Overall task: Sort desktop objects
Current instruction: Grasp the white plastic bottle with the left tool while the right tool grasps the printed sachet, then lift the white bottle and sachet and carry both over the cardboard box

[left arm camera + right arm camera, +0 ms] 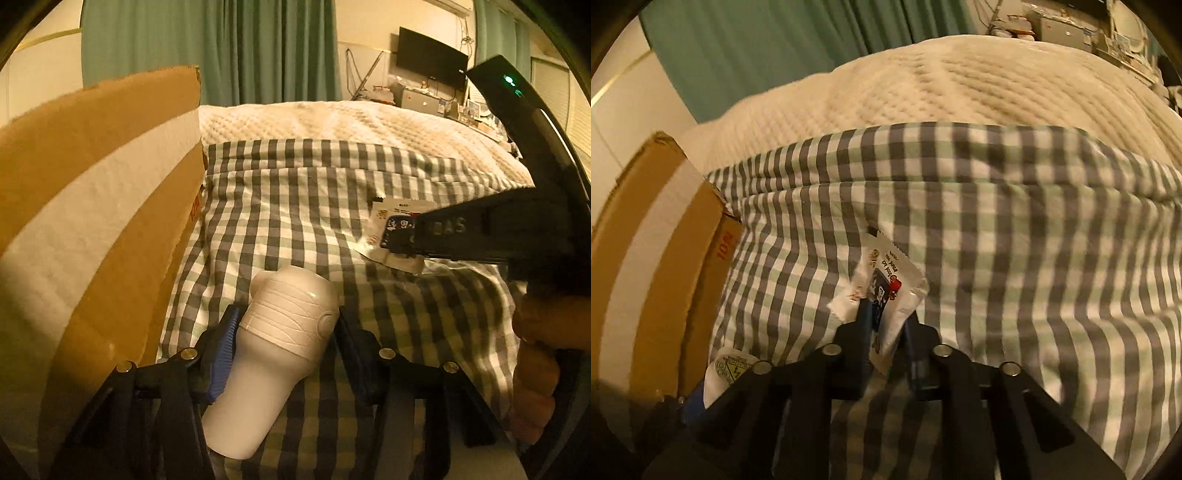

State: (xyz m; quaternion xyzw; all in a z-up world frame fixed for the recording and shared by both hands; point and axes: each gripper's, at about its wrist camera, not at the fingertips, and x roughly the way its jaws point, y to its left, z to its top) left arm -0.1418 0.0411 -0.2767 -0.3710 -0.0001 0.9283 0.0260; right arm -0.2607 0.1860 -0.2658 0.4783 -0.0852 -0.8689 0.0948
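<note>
Two claws: I have one in each hand, both low over the bed.
Left claw [284, 332]: I see its jaws spread either side of the white bottle [273, 354]. The blue left pad [221, 354] lies against the bottle's side; the right pad looks just clear of it, so I would not call this a grip.
White bottle: lying on its side on the checked sheet [295, 206], its ribbed cap end pointing away from me, its plain body running back between the fingers.
Right claw [884, 314]: nearly closed, pinching the near end of the small white packet [890, 284].
Packet: flat paper sachet with a dark printed patch and a red mark, its far end resting on the checked sheet; in the left view it sits to the right of the bottle, well apart, with the right claw's black body [480, 229] over it.
My right hand [535, 369]: wrapped round the black handle at the right edge of the left view.
Cardboard box [92, 221]: brown with a broad white stripe, standing at the left edge of the sheet, just beside the bottle.
Quilt [351, 122]: cream, textured, lying beyond the checked sheet.
Curtain [229, 48]: green, hanging behind the bed.
Screen [428, 59]: dark, on the far wall at right above a cluttered tabletop.
</note>
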